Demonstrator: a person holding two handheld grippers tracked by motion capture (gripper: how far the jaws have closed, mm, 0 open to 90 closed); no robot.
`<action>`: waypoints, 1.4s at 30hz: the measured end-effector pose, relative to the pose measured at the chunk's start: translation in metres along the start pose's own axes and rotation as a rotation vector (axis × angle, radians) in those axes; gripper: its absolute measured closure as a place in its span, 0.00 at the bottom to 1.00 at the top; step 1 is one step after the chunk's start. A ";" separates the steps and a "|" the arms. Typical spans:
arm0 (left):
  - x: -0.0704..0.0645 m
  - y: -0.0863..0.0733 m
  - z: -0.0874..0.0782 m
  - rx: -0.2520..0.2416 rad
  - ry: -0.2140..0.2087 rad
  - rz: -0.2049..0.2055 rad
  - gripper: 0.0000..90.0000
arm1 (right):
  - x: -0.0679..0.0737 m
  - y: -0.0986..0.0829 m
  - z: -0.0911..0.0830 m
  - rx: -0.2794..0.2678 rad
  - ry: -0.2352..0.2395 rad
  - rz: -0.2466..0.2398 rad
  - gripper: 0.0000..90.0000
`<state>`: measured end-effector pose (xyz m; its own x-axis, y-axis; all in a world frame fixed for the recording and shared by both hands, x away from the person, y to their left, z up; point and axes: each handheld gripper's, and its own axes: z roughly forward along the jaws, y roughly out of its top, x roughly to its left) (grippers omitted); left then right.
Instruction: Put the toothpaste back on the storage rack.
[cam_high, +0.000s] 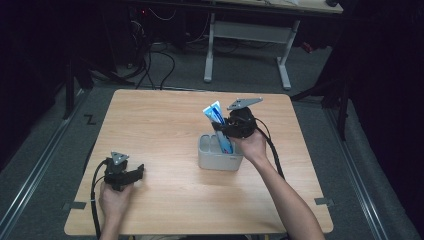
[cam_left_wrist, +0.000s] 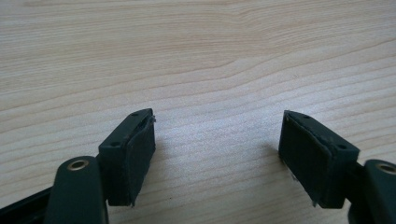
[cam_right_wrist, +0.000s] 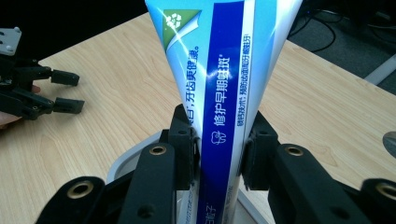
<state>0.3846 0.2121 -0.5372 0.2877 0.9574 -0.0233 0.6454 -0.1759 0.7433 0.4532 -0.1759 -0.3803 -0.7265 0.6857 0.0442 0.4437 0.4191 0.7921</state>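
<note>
The step in hand looks like placing or lifting a toothpaste tube at the grey holder near the middle of the wooden surface; which of the two cannot be told. The right claw is clamped on the tube's middle, its lower end inside the holder, crimped end tilted up. Next comes a straight vertical move clear of the rim. The left claw rests low at the near-left, jaws apart, empty.
</note>
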 end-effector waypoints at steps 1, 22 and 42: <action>0.000 0.000 0.000 0.001 -0.002 0.000 0.31 | 0.000 -0.001 0.000 0.008 -0.003 0.003 0.77; 0.000 0.000 0.000 0.000 0.001 0.001 0.31 | -0.001 -0.017 -0.002 0.024 -0.009 -0.008 0.77; 0.000 0.000 0.000 0.001 -0.001 0.000 0.31 | -0.001 -0.030 -0.001 0.041 -0.015 0.000 0.76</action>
<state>0.3846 0.2121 -0.5371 0.2882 0.9573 -0.0235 0.6463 -0.1764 0.7424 0.4403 -0.1894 -0.4032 -0.7187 0.6944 0.0353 0.4654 0.4428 0.7664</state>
